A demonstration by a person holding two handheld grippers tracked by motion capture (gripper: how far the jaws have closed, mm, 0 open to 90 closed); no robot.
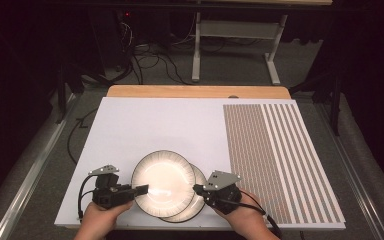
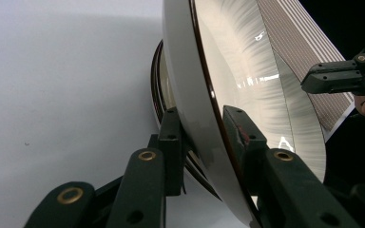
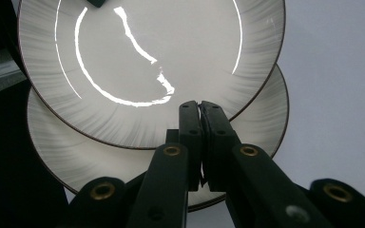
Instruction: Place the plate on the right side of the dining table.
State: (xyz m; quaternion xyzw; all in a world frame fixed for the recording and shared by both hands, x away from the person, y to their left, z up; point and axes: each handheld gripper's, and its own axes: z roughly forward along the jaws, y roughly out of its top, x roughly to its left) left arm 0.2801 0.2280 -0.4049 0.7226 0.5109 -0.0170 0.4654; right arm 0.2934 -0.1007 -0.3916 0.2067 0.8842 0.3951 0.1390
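**A:** Nearest the desk's front edge: left gripper [image 1: 141,189] clamped on the left rim of the top plate [image 1: 163,180], fingers [image 2: 171,142] closed down to the rim's thickness, one under, one over. Tilted up on that side in the left gripper view, lifted off the lower plate [image 1: 198,200].

**B:** Same here. Right gripper [image 1: 198,189] hovering at the right edge of the stack, fingers [image 3: 190,128] pressed flat together, nothing between them. Looks like just above the lower plate's rim in the right gripper view, can't tell if touching.

**A:** Lower plate peeking out to the right and front of the top one, flat on the white desk [image 1: 150,125]. Both pale with fine dark streaks round the border and a thin dark edge.

**B:** Further back: bare white sheet, then the brown striped panel [image 1: 275,150] along the right side. Wooden edge [image 1: 195,91] behind that, then grey floor with cables [image 1: 150,60] and a metal stand [image 1: 235,30] way at the back.
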